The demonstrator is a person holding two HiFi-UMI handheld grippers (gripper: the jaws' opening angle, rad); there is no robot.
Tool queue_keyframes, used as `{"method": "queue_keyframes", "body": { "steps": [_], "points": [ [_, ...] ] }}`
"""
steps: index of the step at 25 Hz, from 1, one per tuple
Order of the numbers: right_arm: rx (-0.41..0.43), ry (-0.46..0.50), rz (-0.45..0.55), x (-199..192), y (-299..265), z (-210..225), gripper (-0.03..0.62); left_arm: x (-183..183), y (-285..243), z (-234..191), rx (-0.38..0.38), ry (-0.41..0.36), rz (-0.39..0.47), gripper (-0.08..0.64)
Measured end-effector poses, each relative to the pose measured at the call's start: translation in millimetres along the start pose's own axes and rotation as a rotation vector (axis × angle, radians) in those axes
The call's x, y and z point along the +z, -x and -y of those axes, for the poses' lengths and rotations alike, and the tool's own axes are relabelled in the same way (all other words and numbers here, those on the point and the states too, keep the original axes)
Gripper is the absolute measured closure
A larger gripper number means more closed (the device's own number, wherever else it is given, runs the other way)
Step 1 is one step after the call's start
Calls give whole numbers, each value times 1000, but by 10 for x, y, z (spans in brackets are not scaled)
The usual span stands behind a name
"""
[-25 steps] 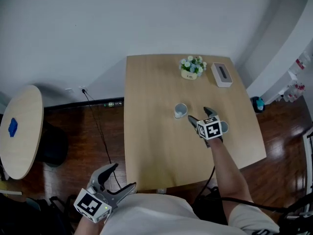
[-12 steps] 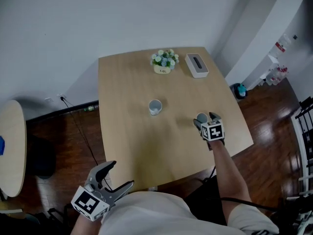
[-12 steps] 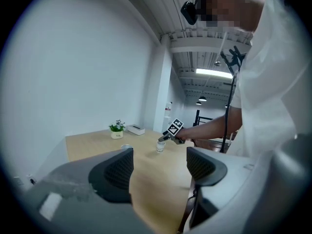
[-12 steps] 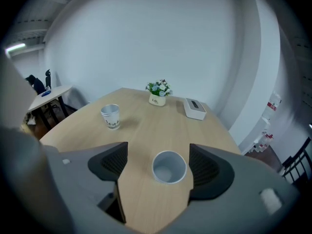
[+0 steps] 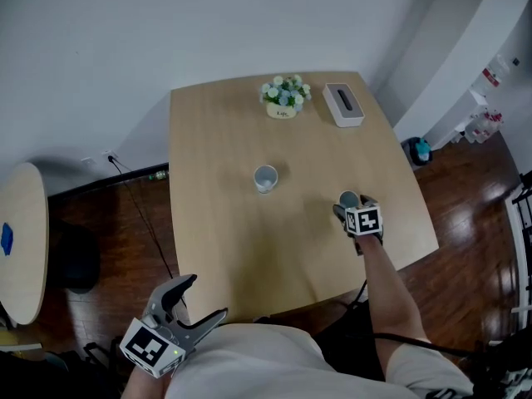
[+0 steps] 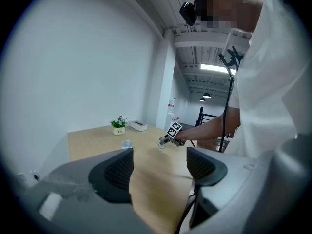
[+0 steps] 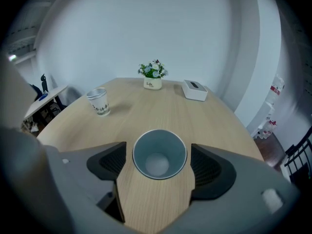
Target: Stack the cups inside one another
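Cup (image 7: 160,153) stands upright near the table's (image 5: 216,223) right edge, mouth up, long axis vertical. It sits between the right gripper's (image 7: 159,164) spread jaws, with thin gaps at the rim, so no pinch yet. Step looks like the grasp. Next: close, lift, carry over the second cup (image 5: 265,177), upright mid-table and well apart, then lower straight in. Left gripper (image 6: 158,167) hangs off the table, jaws apart, empty.

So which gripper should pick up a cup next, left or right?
Right. The right gripper already has a cup standing between its open jaws on the table. The left gripper is open and empty, held back off the table's near edge, far from that one and the other cup.
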State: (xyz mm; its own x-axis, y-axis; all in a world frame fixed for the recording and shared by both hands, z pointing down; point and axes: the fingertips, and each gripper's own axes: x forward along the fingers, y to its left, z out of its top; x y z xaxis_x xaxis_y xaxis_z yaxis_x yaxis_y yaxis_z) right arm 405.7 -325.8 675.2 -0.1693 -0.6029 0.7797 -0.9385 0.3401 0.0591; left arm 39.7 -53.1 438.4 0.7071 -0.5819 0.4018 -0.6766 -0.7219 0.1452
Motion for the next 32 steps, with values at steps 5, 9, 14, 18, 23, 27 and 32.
{"method": "queue_keyframes", "body": {
  "steps": [5,9,14,18,23,27,32],
  "points": [
    [-5,-23,6,-25,-70,9,229,-4,-9,-25,7,6,-7,201],
    [0,-6,25,58,1,-50,231,4,-9,-38,-1,1,0,201],
    [2,36,69,295,195,-183,232,14,54,-65,-13,-5,21,201],
    [27,63,126,603,383,-405,232,-7,174,-101,-16,-9,43,201],
    [55,84,186,1014,597,-779,232,-81,424,-187,4,0,72,201],
    [95,120,217,1324,653,-1178,233,-162,656,-283,36,21,100,201],
    [147,163,236,1616,577,-1664,233,-276,954,-372,91,40,113,202]
  ]
}}
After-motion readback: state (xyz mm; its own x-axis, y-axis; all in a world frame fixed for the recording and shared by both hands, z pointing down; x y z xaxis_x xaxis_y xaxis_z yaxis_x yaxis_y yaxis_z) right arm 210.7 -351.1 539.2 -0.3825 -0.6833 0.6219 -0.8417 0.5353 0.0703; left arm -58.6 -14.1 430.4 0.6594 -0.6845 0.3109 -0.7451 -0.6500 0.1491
